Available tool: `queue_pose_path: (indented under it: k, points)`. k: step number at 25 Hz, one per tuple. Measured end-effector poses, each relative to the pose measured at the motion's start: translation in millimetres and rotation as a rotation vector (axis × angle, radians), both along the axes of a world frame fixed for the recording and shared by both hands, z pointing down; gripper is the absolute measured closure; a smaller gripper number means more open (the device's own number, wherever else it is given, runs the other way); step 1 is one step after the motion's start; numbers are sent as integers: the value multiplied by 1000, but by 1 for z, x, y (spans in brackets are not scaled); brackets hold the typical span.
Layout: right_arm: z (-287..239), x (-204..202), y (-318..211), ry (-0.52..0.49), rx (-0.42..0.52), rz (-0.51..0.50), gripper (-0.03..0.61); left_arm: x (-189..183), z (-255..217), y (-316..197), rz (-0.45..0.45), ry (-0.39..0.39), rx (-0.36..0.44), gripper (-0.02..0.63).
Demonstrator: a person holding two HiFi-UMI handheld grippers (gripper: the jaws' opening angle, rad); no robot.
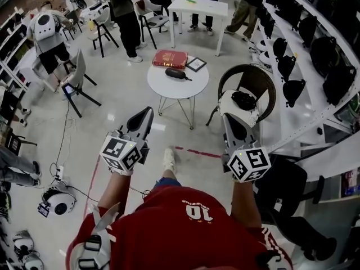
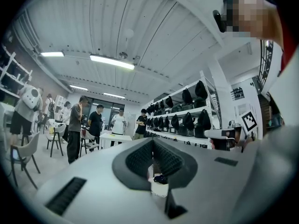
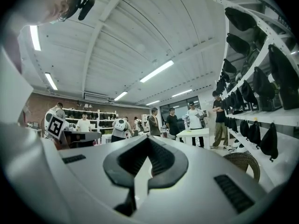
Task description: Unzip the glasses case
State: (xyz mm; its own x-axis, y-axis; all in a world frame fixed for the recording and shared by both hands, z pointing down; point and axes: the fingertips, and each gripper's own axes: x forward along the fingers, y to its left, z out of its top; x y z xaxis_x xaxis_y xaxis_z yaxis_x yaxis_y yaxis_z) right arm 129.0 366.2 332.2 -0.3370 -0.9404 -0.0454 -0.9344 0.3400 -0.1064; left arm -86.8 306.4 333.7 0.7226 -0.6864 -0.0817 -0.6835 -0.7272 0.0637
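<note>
The black glasses case (image 1: 175,73) lies zipped on a small round white table (image 1: 178,90), some way ahead of both grippers. In the left gripper view the glasses case (image 2: 161,178) shows as a dark shape low between the jaws. My left gripper (image 1: 147,112) is held level over the floor, short of the table, shut and empty. My right gripper (image 1: 228,118) is level beside it, near a wicker chair, also shut with nothing in it. The closed tips of the left gripper (image 2: 153,141) and of the right gripper (image 3: 148,141) meet in their own views.
A red box (image 1: 170,58) and a small framed card (image 1: 196,64) share the table. A wicker chair (image 1: 264,86) with a black bag (image 1: 244,99) stands to the right. Shelves of black bags (image 1: 315,44) line the right wall. Several people and a white table (image 1: 199,7) stand beyond.
</note>
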Motion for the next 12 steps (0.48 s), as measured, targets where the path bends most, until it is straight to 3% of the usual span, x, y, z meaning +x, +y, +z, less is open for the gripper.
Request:
queue_pose_path:
  k: [12]
  points:
    - [-8,14,-93,31,-29,-23,565,1,0,-91,-50,16,-24,606]
